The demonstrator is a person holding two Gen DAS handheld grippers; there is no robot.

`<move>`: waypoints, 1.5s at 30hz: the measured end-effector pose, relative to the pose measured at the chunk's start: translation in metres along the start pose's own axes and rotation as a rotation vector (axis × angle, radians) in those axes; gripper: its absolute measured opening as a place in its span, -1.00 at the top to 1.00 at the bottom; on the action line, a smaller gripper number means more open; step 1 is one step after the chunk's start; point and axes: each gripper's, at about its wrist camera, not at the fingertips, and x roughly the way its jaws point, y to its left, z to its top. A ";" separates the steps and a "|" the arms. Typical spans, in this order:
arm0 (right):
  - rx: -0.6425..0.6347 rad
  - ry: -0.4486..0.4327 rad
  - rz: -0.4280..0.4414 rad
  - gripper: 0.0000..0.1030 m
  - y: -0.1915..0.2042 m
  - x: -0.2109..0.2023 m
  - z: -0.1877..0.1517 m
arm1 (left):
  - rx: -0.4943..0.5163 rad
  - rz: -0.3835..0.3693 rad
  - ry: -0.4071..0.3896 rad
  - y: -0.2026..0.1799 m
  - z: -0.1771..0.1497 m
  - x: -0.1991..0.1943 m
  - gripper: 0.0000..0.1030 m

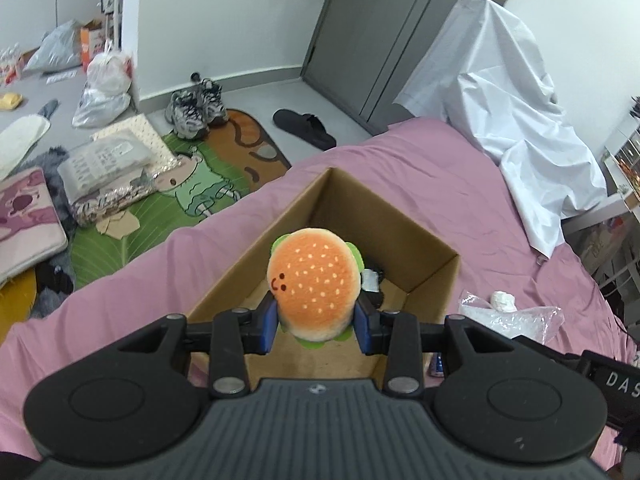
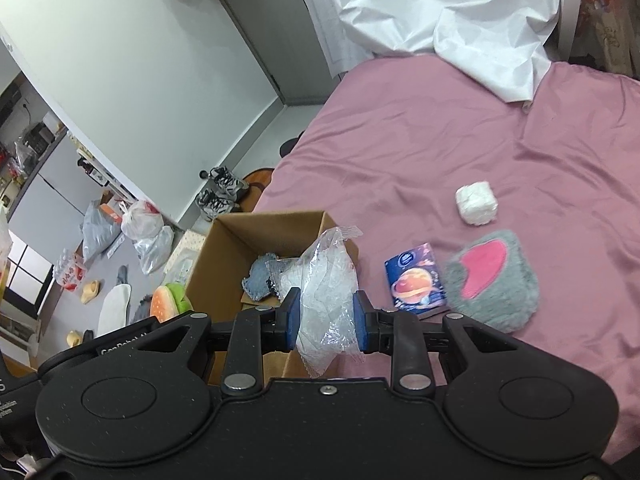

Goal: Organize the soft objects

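Observation:
My left gripper [image 1: 316, 326] is shut on a plush hamburger [image 1: 314, 284] and holds it over the open cardboard box [image 1: 434, 276] on the pink bed. The hamburger also shows in the right wrist view [image 2: 166, 300], left of the box [image 2: 224, 256]. My right gripper [image 2: 326, 322] is shut on a crumpled clear plastic bag [image 2: 326, 292] at the box's right edge. A grey-blue fabric item [image 2: 260, 278] lies inside the box. A grey plush with a pink heart [image 2: 492, 280], a white soft bundle [image 2: 476, 202] and a blue planet-print pack [image 2: 416, 282] lie on the bed to the right.
A white sheet [image 2: 440, 12] is draped at the bed's head. The pink bedsheet [image 2: 440, 128] spreads beyond the box. On the floor to the left lie sneakers [image 1: 196, 108], a black slipper [image 1: 304, 128], plastic bags [image 1: 104, 88], packages and a cartoon mat [image 1: 192, 196].

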 end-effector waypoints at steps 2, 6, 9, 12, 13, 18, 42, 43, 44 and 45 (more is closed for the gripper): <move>0.000 0.003 -0.002 0.48 0.003 0.006 -0.001 | -0.009 0.000 0.002 0.004 0.001 0.002 0.27; -0.003 0.006 0.000 0.48 0.009 0.016 -0.002 | -0.026 -0.010 0.018 0.011 0.003 0.008 0.24; -0.007 -0.002 0.006 0.48 0.014 0.021 0.001 | -0.048 -0.009 0.019 0.016 0.005 0.009 0.13; -0.011 -0.008 0.010 0.48 0.022 0.026 0.005 | -0.079 -0.032 0.018 0.022 0.007 0.009 -0.16; -0.014 -0.010 0.011 0.48 0.024 0.027 0.006 | -0.085 -0.034 0.015 0.023 0.008 0.009 -0.19; -0.020 -0.020 0.033 0.48 0.035 0.034 0.010 | -0.101 -0.044 0.009 0.027 0.009 0.009 -0.26; -0.035 -0.027 0.054 -0.47 0.010 0.004 0.006 | -0.007 0.094 -0.048 -0.007 0.002 -0.002 -0.88; -0.033 -0.028 0.053 -0.51 0.006 0.000 0.006 | -0.003 0.103 -0.050 -0.009 0.001 -0.004 -0.89; -0.034 -0.029 0.051 -0.56 0.002 -0.003 0.006 | 0.002 0.103 -0.051 -0.011 -0.001 -0.006 -0.90; -0.035 -0.029 0.050 -0.60 0.000 -0.005 0.006 | 0.007 0.100 -0.050 -0.013 -0.002 -0.007 -0.91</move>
